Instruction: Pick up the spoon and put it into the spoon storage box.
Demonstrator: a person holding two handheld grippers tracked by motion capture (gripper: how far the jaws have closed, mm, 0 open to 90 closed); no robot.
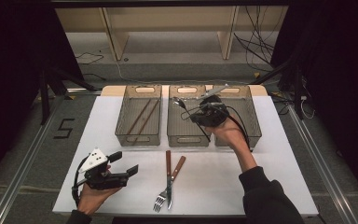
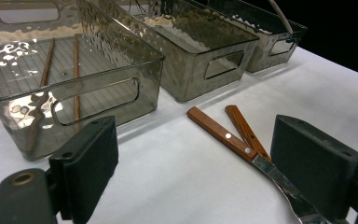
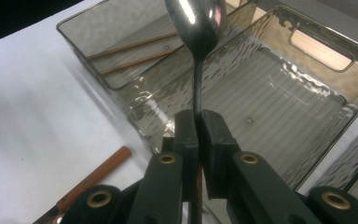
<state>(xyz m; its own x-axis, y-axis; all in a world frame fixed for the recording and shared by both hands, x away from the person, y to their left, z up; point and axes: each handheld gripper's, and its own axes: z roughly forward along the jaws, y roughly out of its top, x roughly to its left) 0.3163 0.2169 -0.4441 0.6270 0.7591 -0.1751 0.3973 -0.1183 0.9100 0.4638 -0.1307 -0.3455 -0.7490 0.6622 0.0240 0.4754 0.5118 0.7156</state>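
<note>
Right gripper [image 3: 198, 135] is clamping a spoon [image 3: 196, 23] by its stem, hovering over the middle bin [image 3: 307, 107]. Left gripper [image 2: 193, 168] is standing wide open and holding nothing, near the knife [image 2: 223, 136] and fork [image 2: 244, 130].

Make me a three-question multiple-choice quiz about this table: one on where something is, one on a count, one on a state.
1. Where do the two chopsticks lie?
A. left bin
B. middle bin
C. on the table

2. How many clear bins stand in the row?
A. two
B. three
C. four

3. What is the right hand-held gripper doing?
A. hanging open
B. gripping a fork
C. clamped on a spoon

Answers:
1 A: both sticks rest inside the left bin.
2 B: the left, middle bin and right bin stand side by side.
3 C: its jaws pinch the spoon by the handle.
</note>
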